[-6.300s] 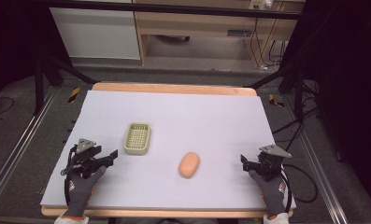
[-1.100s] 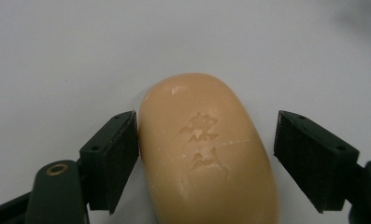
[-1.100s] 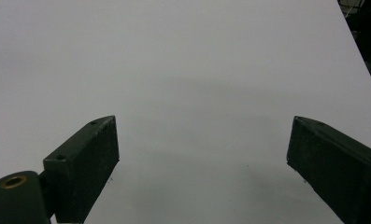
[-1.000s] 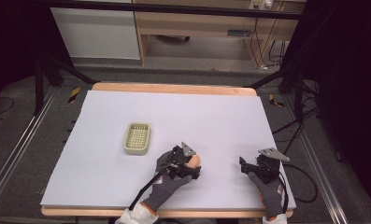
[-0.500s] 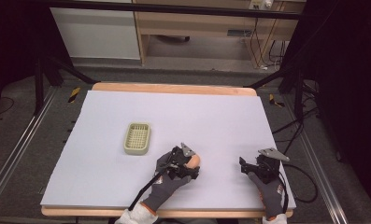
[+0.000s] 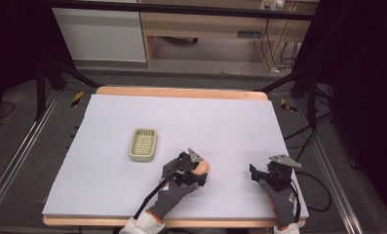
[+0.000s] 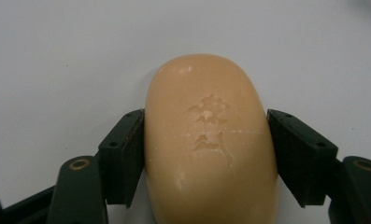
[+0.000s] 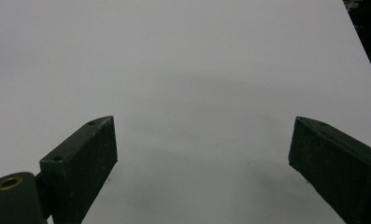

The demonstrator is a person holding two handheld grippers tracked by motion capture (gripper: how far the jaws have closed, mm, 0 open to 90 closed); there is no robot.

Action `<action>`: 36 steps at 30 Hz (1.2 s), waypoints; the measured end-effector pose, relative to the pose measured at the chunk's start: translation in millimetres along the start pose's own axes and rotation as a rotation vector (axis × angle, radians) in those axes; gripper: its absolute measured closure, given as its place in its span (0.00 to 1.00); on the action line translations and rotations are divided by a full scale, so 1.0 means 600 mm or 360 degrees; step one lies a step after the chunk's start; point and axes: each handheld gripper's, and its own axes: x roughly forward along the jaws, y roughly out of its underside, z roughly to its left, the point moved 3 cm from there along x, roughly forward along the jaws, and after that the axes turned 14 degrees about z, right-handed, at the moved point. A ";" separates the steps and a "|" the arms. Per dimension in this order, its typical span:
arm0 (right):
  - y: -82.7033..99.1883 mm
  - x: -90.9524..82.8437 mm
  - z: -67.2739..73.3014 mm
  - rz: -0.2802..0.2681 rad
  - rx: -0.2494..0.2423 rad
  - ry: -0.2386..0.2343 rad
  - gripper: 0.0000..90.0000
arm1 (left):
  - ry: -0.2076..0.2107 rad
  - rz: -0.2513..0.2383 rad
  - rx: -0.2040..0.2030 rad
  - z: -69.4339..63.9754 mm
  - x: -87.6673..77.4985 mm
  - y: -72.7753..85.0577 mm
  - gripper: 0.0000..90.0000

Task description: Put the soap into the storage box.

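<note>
1. Near the tabletop's point(image 6: 108, 190) front edge, the left gripper's point(image 6: 193, 171) fingers are clamping the soap bar point(image 7: 209, 140); lifting looks still undone.
2. The right gripper point(image 6: 271, 174) is sitting spread, empty, toward the front right corner.
3. Farther back, the soap dish point(image 6: 143, 144) is waiting left of centre.
4. Wooden shelving point(image 6: 205, 29) is standing beyond the far edge.

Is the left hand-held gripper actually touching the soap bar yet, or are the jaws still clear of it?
Touching. In the left gripper view both black jaws of the left hand-held gripper press flush against the sides of the soap bar, with no gap showing on either side.
</note>
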 end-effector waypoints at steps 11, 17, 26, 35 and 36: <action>0.000 -0.002 -0.001 -0.0010 0.0014 -0.0007 0.09 | 0.0029 -0.0032 0.0012 0.006 -0.026 0.003 0.35; -0.001 -0.003 -0.002 -0.0017 0.0017 -0.0007 0.09 | 0.0036 -0.0055 0.0016 0.013 -0.049 0.004 0.35; -0.001 -0.005 -0.001 -0.0023 0.0017 -0.0009 0.09 | -0.0002 -0.0104 0.0019 0.034 -0.091 0.014 0.35; -0.001 -0.007 0.000 -0.0038 0.0011 -0.0008 0.09 | -0.0040 -0.0141 -0.0037 0.069 -0.127 0.032 0.35; -0.001 -0.007 0.000 -0.0038 0.0011 -0.0009 0.09 | -0.0041 -0.0146 -0.0047 0.073 -0.130 0.034 0.35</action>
